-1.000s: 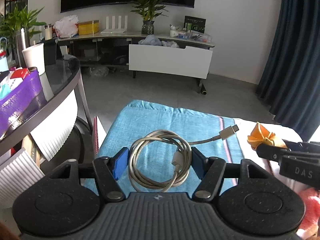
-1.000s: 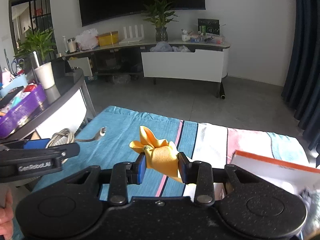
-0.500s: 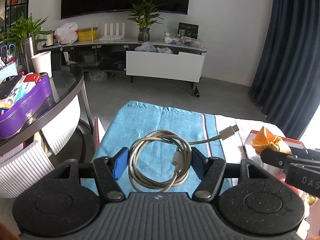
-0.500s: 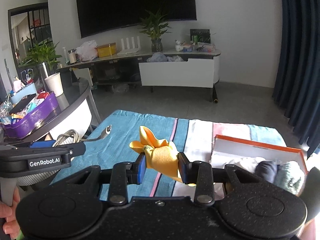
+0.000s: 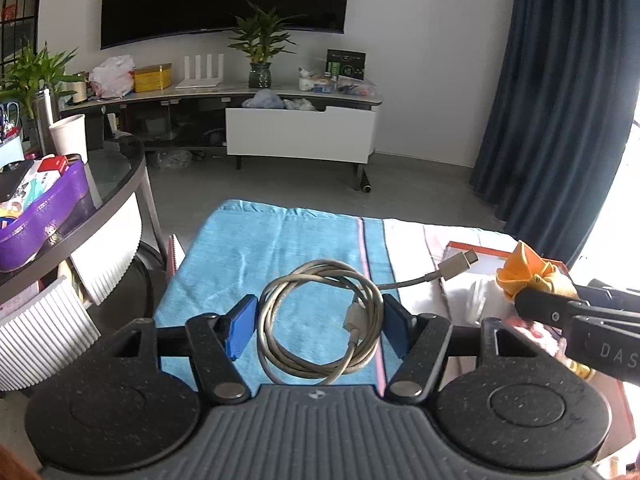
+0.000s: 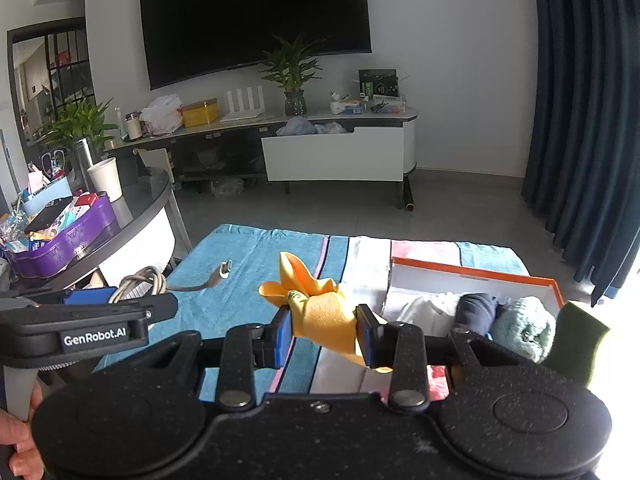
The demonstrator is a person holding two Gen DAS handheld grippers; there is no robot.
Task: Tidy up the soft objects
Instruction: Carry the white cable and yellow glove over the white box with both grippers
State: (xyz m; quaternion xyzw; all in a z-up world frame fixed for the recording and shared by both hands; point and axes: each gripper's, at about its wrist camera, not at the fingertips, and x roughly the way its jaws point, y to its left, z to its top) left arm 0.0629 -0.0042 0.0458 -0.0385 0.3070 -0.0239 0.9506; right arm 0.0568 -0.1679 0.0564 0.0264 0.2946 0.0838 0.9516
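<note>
Left gripper (image 5: pixel 318 326) clenched on coiled grey cable (image 5: pixel 320 320), blue pads pressing both sides of the loop, plug end (image 5: pixel 458 264) jutting right, all lifted above blue striped cloth (image 5: pixel 256 248). Right gripper (image 6: pixel 324 330) clamped on crumpled yellow cloth (image 6: pixel 316 304), bunched tips poking up past the pads, tail drooping below. At far right, orange-edged box (image 6: pixel 472 274) resting on the striped cloth, packed with white, navy and pale green rolled fabrics.

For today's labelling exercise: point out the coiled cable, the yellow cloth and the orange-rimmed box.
coiled cable (image 5: pixel 320 324), left wrist view, on the loop.
yellow cloth (image 6: pixel 320 312), right wrist view, on its bunched middle.
orange-rimmed box (image 6: pixel 472 274), right wrist view, on the far rim.
</note>
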